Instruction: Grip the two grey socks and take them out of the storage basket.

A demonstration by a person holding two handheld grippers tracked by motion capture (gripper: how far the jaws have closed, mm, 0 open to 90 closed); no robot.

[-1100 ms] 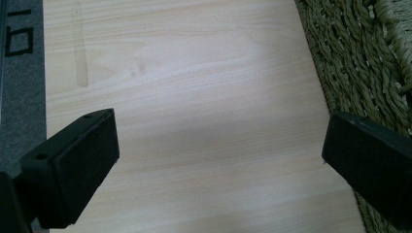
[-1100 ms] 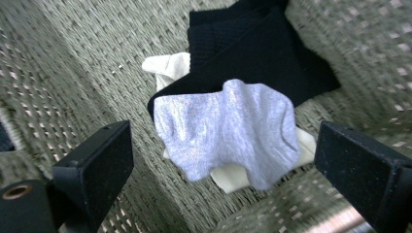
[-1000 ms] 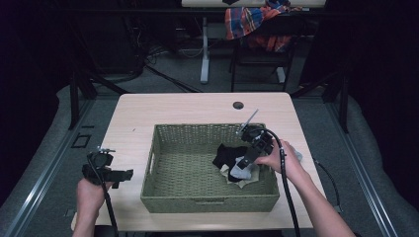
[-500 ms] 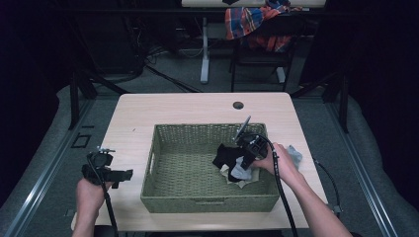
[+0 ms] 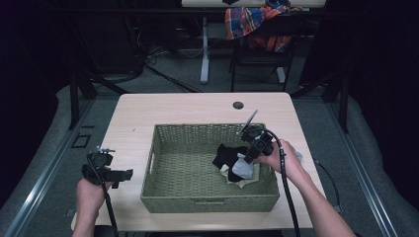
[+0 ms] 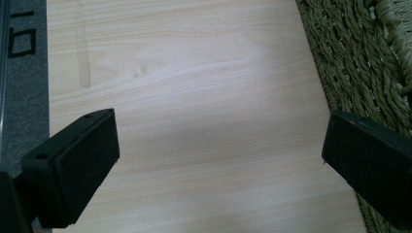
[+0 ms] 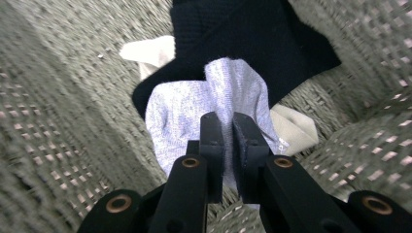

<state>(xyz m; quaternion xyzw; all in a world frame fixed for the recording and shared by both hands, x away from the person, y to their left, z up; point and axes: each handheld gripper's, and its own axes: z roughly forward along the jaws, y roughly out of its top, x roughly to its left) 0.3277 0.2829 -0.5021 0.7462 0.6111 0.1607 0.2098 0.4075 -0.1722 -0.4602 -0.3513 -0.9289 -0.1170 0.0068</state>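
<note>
Right gripper view: right gripper (image 7: 227,127) jaws just closed, pinching fold of grey sock (image 7: 204,109); black sock (image 7: 252,41) beyond. High view: basket (image 5: 163,195). Left gripper (image 6: 218,160) agape, empty, over table (image 6: 194,73).

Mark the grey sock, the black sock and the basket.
grey sock (image 7: 194,111): right gripper view, on its flat part left of the pinched fold.
black sock (image 7: 252,39): right gripper view, on its middle.
basket (image 5: 207,202): high view, on its near wall.
</note>
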